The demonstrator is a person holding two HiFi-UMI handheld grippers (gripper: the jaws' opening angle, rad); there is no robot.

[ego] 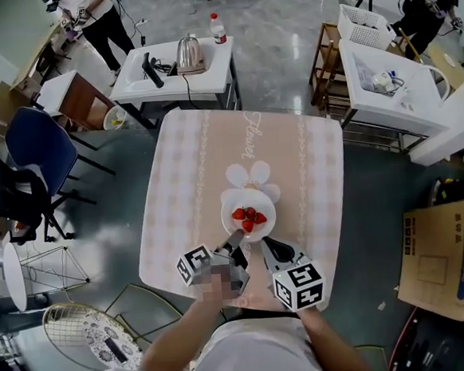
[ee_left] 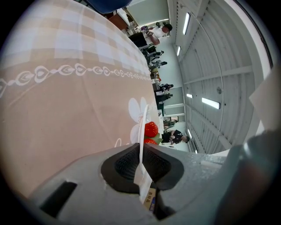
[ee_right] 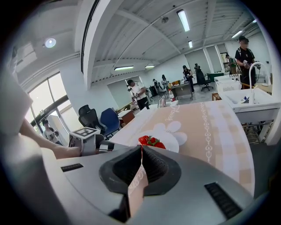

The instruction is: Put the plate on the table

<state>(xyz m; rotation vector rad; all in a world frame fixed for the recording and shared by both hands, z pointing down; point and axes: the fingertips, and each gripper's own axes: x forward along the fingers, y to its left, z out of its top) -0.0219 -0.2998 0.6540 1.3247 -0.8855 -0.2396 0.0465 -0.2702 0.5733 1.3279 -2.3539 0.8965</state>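
Observation:
A white plate [ego: 228,213] with red strawberries [ego: 249,216] is at the near middle of the table with the pink checked cloth [ego: 184,184], beside a white flower print. My left gripper [ego: 238,238] is shut on its near rim; in the left gripper view the thin rim [ee_left: 144,123] runs edge-on into the jaws [ee_left: 142,160], strawberries [ee_left: 150,129] beyond. My right gripper [ego: 266,243] is shut on the near rim beside it [ee_right: 141,151], with the plate [ee_right: 173,141] and berries [ee_right: 149,140] just ahead. Whether the plate touches the cloth I cannot tell.
Behind the table stands a white bench with a kettle [ego: 189,54] and a bottle [ego: 217,28]. A blue chair [ego: 41,152] is on the left, a white table [ego: 384,89] and a cardboard box [ego: 445,256] on the right, and people stand at the back.

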